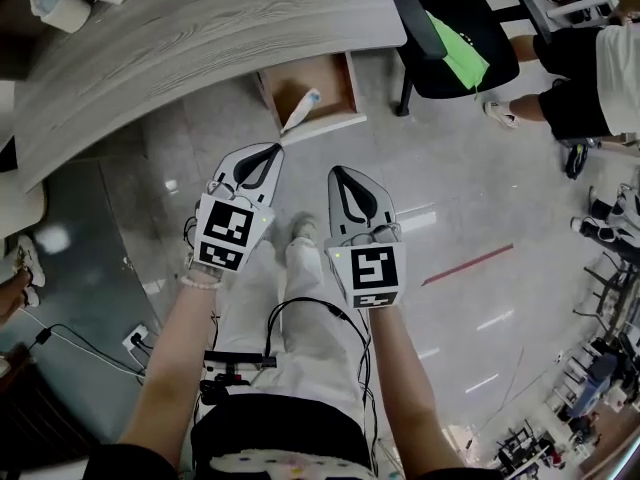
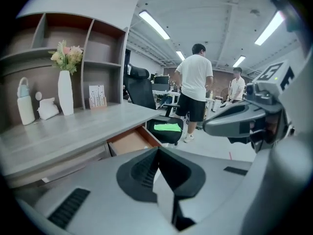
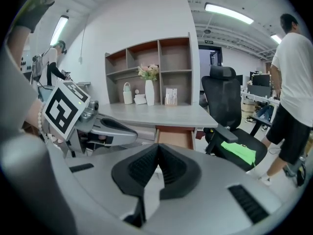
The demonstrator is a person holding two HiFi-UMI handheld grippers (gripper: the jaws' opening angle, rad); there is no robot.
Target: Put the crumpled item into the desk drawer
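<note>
Below the edge of the grey wood-grain tabletop (image 1: pixel 200 38), a drawer (image 1: pixel 330 73) stands pulled out over the floor. A black office chair (image 1: pixel 450 38) with a green patch on its seat is parked just to the right of the drawer.

Nearer the person than the drawer, and apart from it, the left gripper (image 1: pixel 272 152) and the right gripper (image 1: pixel 340 174) hover side by side and point toward it. Each has its jaws pressed together with nothing between them, as both gripper views show.

The crumpled item (image 1: pixel 301 108), a white, elongated piece, lies slanted at the drawer's front left. Its upper end is inside, and its lower end appears to reach onto or past the front lip.

The drop therefore looks done, but the item is not safely settled. If the drawer is pushed in as it lies, the overhanging end could catch between the drawer front and the desk frame and jam. A jolt could also tip it over the lip onto the floor. A nudge from pinched-shut jaws could flick so light a piece out of the drawer. The nearby chair leaves little room on that side.
</note>
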